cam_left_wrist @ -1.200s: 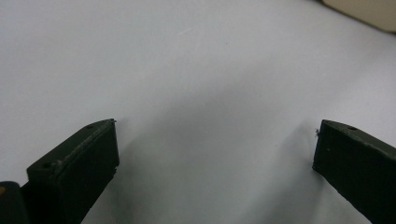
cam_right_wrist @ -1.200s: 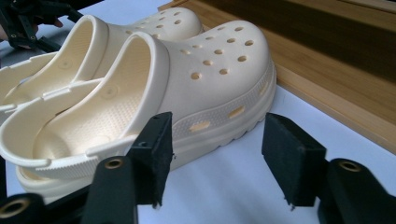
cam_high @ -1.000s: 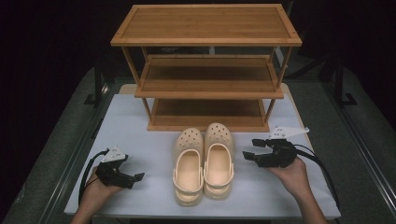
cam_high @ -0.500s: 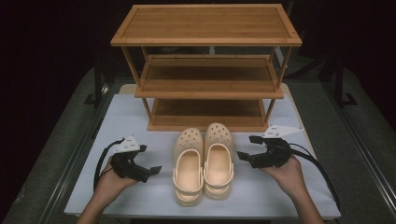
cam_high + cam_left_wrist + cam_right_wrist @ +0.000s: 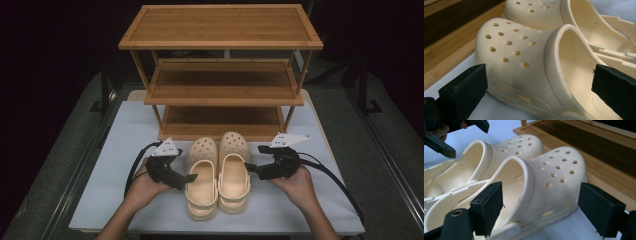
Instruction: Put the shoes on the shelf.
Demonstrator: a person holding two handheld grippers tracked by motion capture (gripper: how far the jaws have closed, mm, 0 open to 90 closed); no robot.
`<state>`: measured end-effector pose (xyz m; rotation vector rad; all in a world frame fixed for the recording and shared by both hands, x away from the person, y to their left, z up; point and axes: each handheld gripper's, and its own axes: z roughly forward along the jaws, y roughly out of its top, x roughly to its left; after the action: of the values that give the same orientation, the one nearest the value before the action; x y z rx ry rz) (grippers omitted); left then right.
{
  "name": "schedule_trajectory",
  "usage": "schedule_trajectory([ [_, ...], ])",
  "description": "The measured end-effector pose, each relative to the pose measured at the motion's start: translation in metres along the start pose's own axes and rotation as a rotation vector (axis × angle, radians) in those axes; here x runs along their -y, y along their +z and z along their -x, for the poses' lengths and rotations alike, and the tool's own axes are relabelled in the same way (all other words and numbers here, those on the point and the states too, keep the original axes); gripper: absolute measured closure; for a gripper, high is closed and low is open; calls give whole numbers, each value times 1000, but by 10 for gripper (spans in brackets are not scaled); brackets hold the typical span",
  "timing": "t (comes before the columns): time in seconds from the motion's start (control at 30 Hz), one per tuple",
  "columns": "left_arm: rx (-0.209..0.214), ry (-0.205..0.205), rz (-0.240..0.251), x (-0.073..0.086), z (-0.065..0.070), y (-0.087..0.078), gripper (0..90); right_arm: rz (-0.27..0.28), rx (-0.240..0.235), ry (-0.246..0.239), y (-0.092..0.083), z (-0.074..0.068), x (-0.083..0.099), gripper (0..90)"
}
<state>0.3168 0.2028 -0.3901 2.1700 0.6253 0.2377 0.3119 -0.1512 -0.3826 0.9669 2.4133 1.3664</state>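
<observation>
Two cream clogs lie side by side in front of the shelf, toes toward it: the left clog (image 5: 201, 182) (image 5: 519, 57) and the right clog (image 5: 234, 175) (image 5: 549, 177). My left gripper (image 5: 190, 177) (image 5: 539, 92) is open at the left clog's outer side, and its wide jaws straddle the holed upper and the foot opening without pressing. My right gripper (image 5: 250, 168) (image 5: 544, 211) is open at the right clog's outer side. Its jaws have just been opening, and the right clog's upper stands between them untouched.
A three-tier wooden shoe rack (image 5: 222, 92) stands right behind the clogs on the white table top (image 5: 125, 150), with its bottom shelf (image 5: 599, 150) level with the toes. Dark floor surrounds the table. Cables trail back from both grippers.
My left gripper has moved right and a little up, from the table's left side to the left clog. The right gripper has shifted slightly left toward the right clog.
</observation>
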Motion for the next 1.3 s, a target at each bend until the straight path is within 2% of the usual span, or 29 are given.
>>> schedule_trajectory([
  [0.2, -22, 12, -34, 2, -1, 10, 7, -28, 10, -4, 13, -2, 2, 194],
  [0.23, -21, 14, -34, 3, -1, 11, 55, -34, 14, -4, 15, -2, 3, 194],
  [0.33, -38, 18, -45, 5, -1, 12, 129, -55, 17, -7, 22, -1, 5, 194],
  [0.37, -29, 5, -39, 6, -2, 13, 172, -64, 14, -2, 24, -1, 6, 194],
  [0.43, -12, -4, -40, 6, -1, 14, 210, -77, 13, -4, 29, -1, 8, 195],
  [0.47, -12, 2, -44, 6, 0, 13, 243, -84, 12, -4, 32, -1, 9, 201],
  [0.57, -21, 13, -50, 6, 1, 12, 271, -103, 17, -3, 38, 0, 12, 219],
  [0.67, -20, 15, -48, 6, -1, 8, 331, -101, -2, 3, 36, 0, 11, 313],
  [0.8, -14, 11, -47, 8, -4, 3, 406, -105, -3, 1, 33, -1, 10, 374],
  [1.07, -13, -3, -32, 11, -10, -7, 549, -119, 27, -26, 22, 1, 9, 539],
  [1.3, -19, 2, -25, 11, -11, -12, 624, -96, 61, -55, 12, 4, 10, 691],
])
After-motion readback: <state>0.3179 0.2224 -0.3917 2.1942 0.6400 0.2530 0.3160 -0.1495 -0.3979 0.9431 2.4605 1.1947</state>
